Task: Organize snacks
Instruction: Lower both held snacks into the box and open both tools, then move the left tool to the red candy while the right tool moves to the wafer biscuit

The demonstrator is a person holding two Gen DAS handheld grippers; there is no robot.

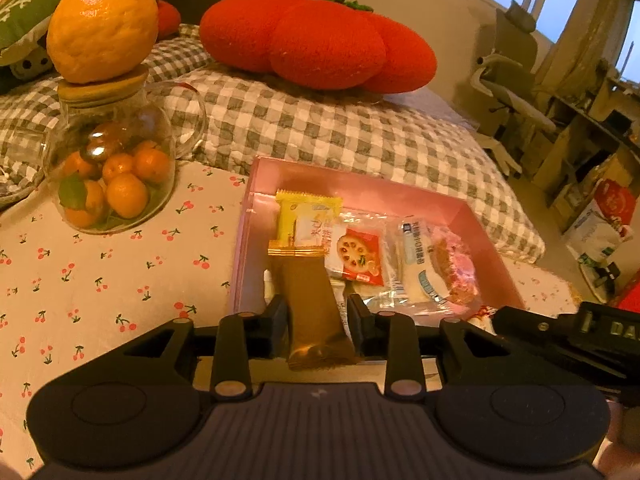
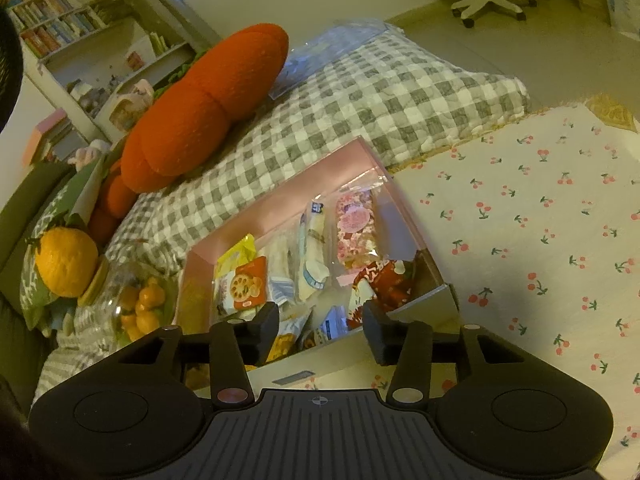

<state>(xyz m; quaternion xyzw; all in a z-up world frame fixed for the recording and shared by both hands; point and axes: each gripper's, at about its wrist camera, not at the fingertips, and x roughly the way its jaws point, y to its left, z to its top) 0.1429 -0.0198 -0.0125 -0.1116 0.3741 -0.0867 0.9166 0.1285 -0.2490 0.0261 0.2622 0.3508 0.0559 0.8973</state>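
Observation:
A pink box (image 1: 360,190) on the cherry-print cloth holds several wrapped snacks: a yellow packet (image 1: 304,214), a red-and-white packet (image 1: 356,252), a white bar (image 1: 418,264) and a pink cake (image 1: 456,268). My left gripper (image 1: 318,316) is shut on a gold-brown snack packet (image 1: 314,304) and holds it over the box's near edge. My right gripper (image 2: 320,320) is open and empty above the near end of the same box (image 2: 280,200), with the red patterned packet (image 2: 384,280) just beyond its right finger. The right gripper's body (image 1: 560,340) shows at the right in the left wrist view.
A glass jar of small oranges (image 1: 112,168) with a big orange (image 1: 102,24) on its lid stands left of the box. A checked quilt (image 1: 320,128) and a red cushion (image 1: 320,40) lie behind. The cherry-print cloth (image 2: 540,220) stretches to the right.

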